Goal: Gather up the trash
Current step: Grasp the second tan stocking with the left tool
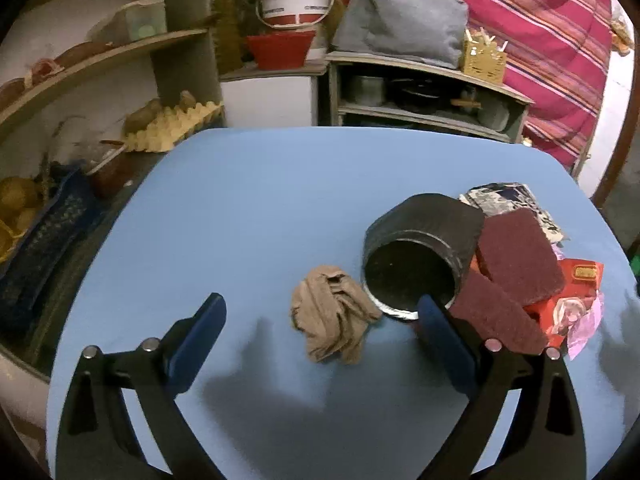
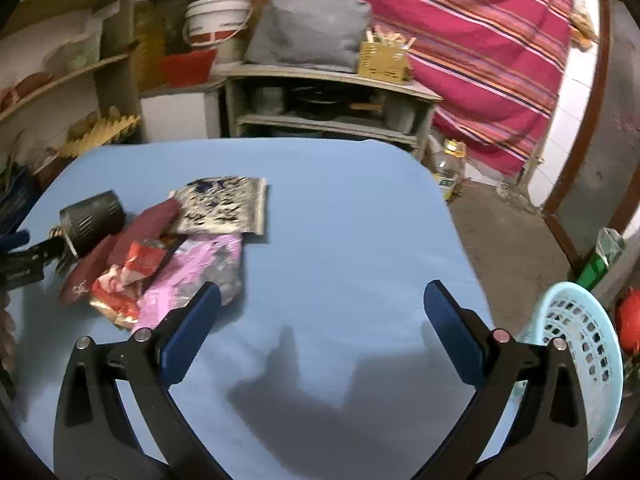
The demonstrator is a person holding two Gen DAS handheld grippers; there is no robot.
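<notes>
Both grippers, left (image 1: pixel 320 322) and right (image 2: pixel 322 310), have jaws wide over the blue table (image 1: pixel 260 200). Only the left view shows the rag (image 1: pixel 334 314) beside the can (image 1: pixel 416 256); only the right shows the basket (image 2: pixel 580 344).

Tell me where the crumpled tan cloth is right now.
In the left wrist view, the tan cloth lies on the blue table, just left of the tipped black jar's open mouth, between the open left tongs.
</notes>
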